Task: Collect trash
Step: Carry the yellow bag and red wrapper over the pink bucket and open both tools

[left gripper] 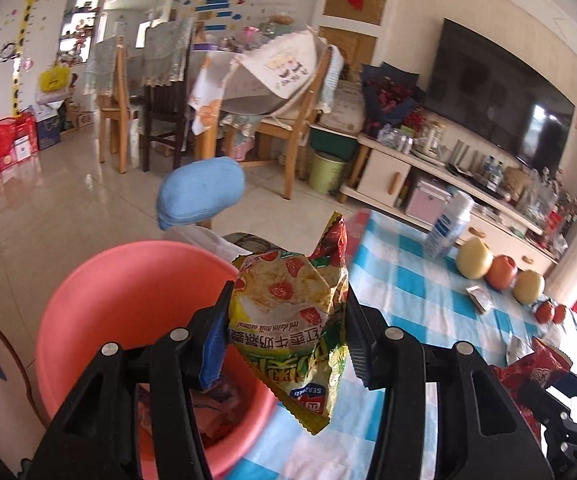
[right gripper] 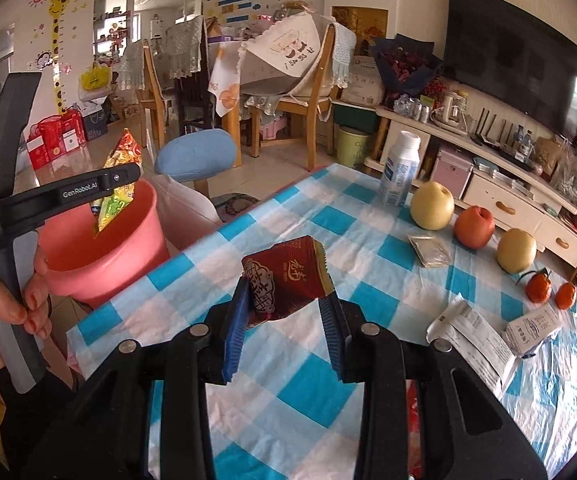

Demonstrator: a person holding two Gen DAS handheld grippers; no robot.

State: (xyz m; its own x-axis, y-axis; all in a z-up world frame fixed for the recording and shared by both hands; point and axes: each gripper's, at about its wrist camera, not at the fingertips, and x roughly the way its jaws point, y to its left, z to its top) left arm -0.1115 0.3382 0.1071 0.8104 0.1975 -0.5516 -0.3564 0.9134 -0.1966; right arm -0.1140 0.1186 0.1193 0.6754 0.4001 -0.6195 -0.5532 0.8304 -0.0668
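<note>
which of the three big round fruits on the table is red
The middle one, the apple: red-orange, between two pale yellow pears.

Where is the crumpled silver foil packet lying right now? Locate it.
In the right wrist view, the crumpled silver foil packet lies flat on the blue-and-white checked tablecloth, right of centre, just in front of the yellow pear and red apple.

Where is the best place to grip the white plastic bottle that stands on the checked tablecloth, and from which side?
Probably grip the white plastic bottle around its straight middle, coming level from the table's near side: it stands upright, the pear crowds its right, and its front looks free.
</note>
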